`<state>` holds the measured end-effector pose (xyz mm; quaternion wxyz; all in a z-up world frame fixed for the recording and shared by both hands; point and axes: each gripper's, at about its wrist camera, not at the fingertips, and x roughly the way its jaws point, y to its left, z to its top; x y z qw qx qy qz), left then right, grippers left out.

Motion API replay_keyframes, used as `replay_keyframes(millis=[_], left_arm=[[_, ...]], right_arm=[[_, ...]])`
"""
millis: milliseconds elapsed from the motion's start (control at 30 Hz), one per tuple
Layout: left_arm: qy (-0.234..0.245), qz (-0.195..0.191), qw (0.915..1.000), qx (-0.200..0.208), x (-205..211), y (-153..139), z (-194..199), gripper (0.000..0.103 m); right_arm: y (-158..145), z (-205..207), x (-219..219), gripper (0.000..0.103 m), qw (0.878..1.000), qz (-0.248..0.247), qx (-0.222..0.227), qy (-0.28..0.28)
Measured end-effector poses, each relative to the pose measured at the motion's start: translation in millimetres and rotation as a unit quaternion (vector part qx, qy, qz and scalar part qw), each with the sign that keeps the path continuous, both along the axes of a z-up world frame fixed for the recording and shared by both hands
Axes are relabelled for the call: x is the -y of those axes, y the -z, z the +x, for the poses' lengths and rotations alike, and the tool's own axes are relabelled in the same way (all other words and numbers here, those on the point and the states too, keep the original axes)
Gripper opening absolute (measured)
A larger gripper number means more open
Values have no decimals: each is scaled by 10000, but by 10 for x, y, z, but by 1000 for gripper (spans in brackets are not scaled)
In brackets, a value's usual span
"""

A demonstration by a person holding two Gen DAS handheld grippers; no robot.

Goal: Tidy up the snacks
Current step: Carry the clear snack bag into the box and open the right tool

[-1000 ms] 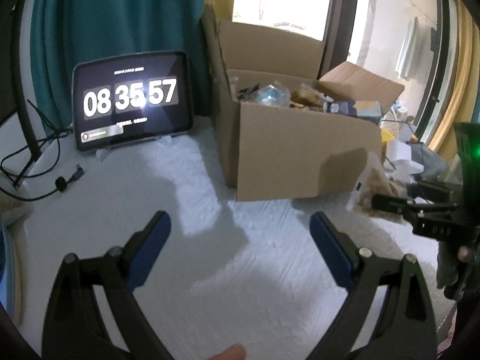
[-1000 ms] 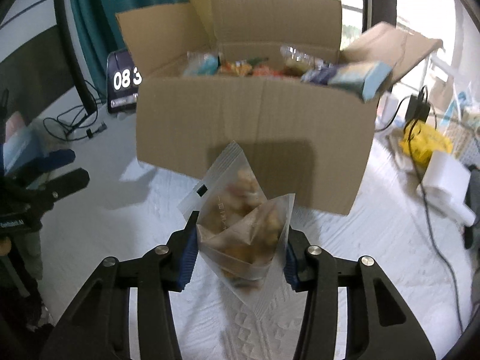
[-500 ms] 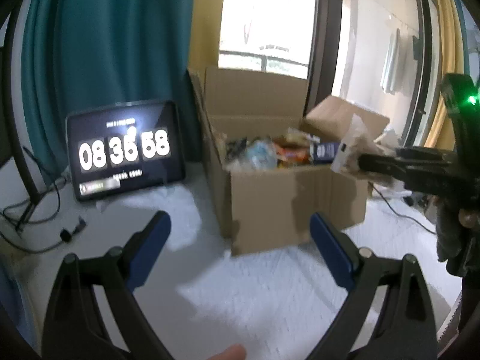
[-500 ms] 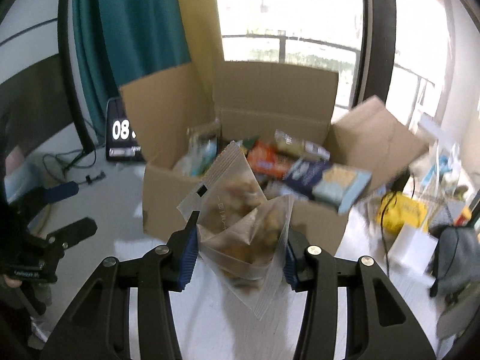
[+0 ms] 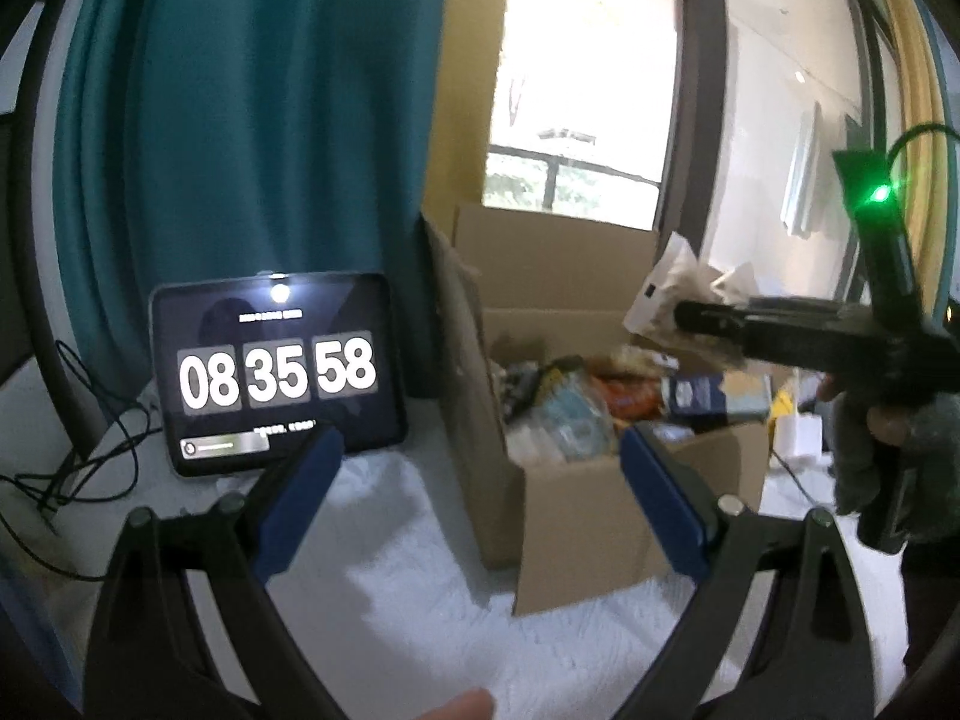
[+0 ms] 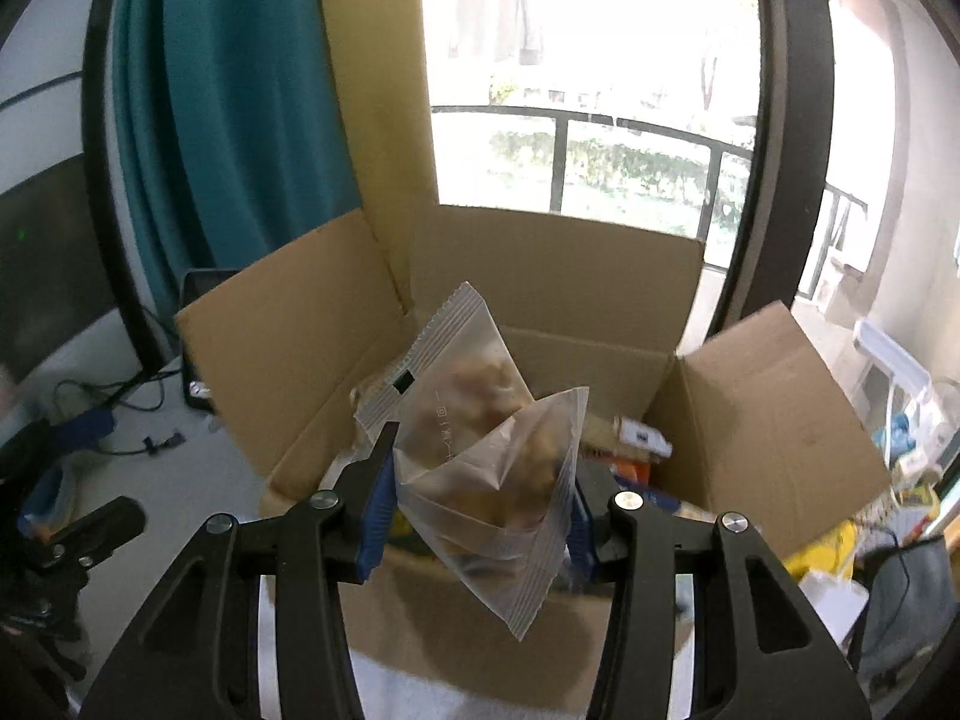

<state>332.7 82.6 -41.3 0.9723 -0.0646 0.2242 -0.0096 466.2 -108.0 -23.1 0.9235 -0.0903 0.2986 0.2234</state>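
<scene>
My right gripper (image 6: 477, 501) is shut on a clear snack bag (image 6: 480, 456) of brown pieces and holds it above the open cardboard box (image 6: 300, 360). The box holds several packets (image 5: 570, 402). In the left wrist view the right gripper (image 5: 690, 315) hovers over the box's right side with the bag (image 5: 666, 294). My left gripper (image 5: 480, 486) is open and empty, raised in front of the box (image 5: 576, 528).
A tablet clock (image 5: 276, 372) stands left of the box with cables (image 5: 90, 450) beside it. A teal curtain (image 5: 252, 120) and a window are behind. Yellow and white items (image 6: 840, 570) clutter the right. The surface is a white cloth (image 5: 408, 600).
My right gripper lifted the snack bag from in front of the box up over its opening. My left gripper rose and tilted up, staying open.
</scene>
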Motion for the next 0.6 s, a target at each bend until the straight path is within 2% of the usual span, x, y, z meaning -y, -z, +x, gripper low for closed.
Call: replay_keyframes(millis=[133,467,533,600], left_arm=[[-207,-183,9996,30,-184,-39,123,95],[-377,-156,9991,151,-393,-97,357,95],[-427,-166,9989,120,-416,-71,388,95],[-445,-186,9988,64,-430,-34,429,95]], right_arm=[[-8,282,-142,50,10000,-21,45,59],[118,897,-558,50,9998,-148,16,91],[185,1016,-652,55,9996,-275,35,86],[236,1077,-706,73,9990,-387,123,182]])
